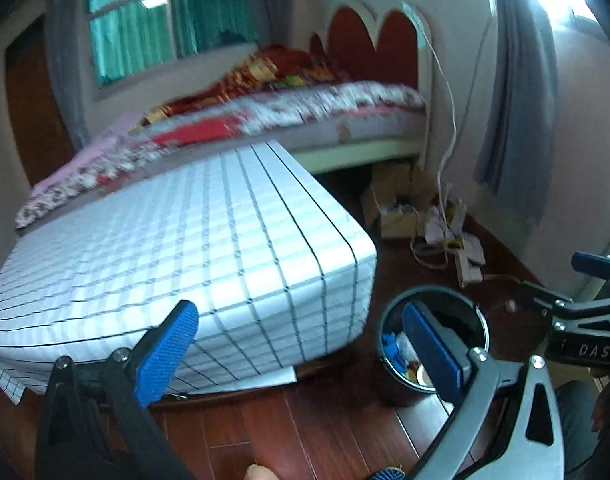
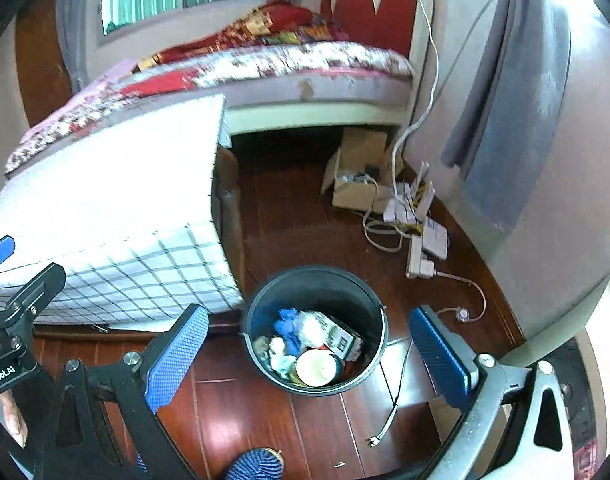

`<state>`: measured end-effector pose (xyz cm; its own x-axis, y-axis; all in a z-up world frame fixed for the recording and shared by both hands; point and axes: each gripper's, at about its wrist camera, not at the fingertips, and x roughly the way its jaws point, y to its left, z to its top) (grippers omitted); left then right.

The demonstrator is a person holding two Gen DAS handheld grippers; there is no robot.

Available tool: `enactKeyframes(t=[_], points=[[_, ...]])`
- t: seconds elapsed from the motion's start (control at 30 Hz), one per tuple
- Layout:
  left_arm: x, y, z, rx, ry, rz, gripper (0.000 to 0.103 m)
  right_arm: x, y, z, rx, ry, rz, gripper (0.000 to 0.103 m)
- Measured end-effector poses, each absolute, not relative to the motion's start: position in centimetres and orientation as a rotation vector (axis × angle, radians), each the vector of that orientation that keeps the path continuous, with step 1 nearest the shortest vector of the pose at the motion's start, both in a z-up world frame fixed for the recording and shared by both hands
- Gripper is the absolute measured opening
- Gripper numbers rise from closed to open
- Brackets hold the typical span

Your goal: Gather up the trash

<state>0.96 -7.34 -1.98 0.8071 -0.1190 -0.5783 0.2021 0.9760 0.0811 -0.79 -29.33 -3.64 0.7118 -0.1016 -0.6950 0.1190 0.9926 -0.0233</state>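
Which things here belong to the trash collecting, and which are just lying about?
Belongs to the job:
- black trash bin, already holding a white cup, a blue rag and a printed carton
- left gripper and right gripper, both open and empty

Lying about:
- cardboard box
- power strip
- white cable
- bed
- checked cloth

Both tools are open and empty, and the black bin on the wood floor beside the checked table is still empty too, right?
Not quite. The black bin already holds trash: a white cup, a small carton and blue scraps, clear in the right wrist view. The rest stands: left tool and right tool are open and empty, and the bin sits on the wood floor beside the checked table.
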Motion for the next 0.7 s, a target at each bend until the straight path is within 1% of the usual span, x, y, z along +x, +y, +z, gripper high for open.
enactKeyframes(t=[0.17, 0.37, 0.7], points=[[-2.2, -5.9, 1.3, 0.115, 0.542, -0.168, 0.103, -3.4, -26.9, 0.1, 0.005, 0.689, -0.120, 0.102], [-4.0, -3.8, 3.2, 0.062, 0.499, -0.144, 0.103, -5.5, -24.6, 3.7, -0.016, 0.599, -0.101, 0.102], [-3.6, -3.9, 2.9, 0.055, 0.496, -0.161, 0.103, -5.4, -24.3, 4.4, -0.032, 0.573, -0.098, 0.102]])
